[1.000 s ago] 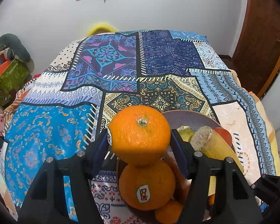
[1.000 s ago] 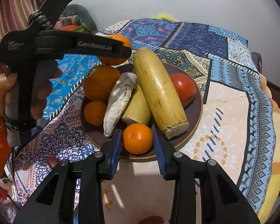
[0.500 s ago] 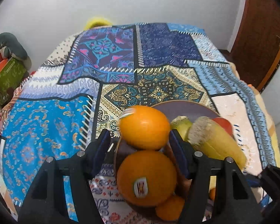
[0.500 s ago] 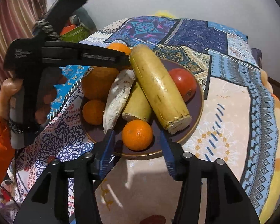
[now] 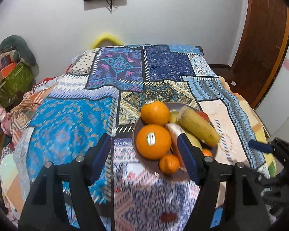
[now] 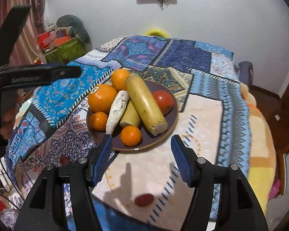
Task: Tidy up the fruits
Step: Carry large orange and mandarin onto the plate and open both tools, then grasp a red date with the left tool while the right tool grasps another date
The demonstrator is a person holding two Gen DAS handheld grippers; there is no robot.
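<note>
A brown plate (image 6: 140, 149) on the patchwork cloth holds two large oranges (image 5: 155, 113) (image 5: 153, 141), two small oranges (image 6: 131, 135) (image 6: 98, 120), a long yellow fruit (image 6: 145, 107), a whitish root (image 6: 117, 109) and a red fruit (image 6: 163, 101). My left gripper (image 5: 143, 137) hangs back from the plate (image 5: 134, 134), its jaws opening with nothing pressed between them. My right gripper (image 6: 141, 138) is also opening just short of the plate's near rim. The near small orange lies free beyond its tips.
The left gripper's body (image 6: 38, 75) and the hand (image 6: 7, 123) holding it reach in from the left. Two small dark red things (image 6: 144, 200) (image 6: 64, 160) lie on the cloth. A green box (image 5: 11, 84) stands far left, a wooden door (image 5: 260, 57) right.
The left gripper let go of the large orange, which now rests at the plate's far side, and drew back and up. The right gripper opened off the small orange and pulled back.
</note>
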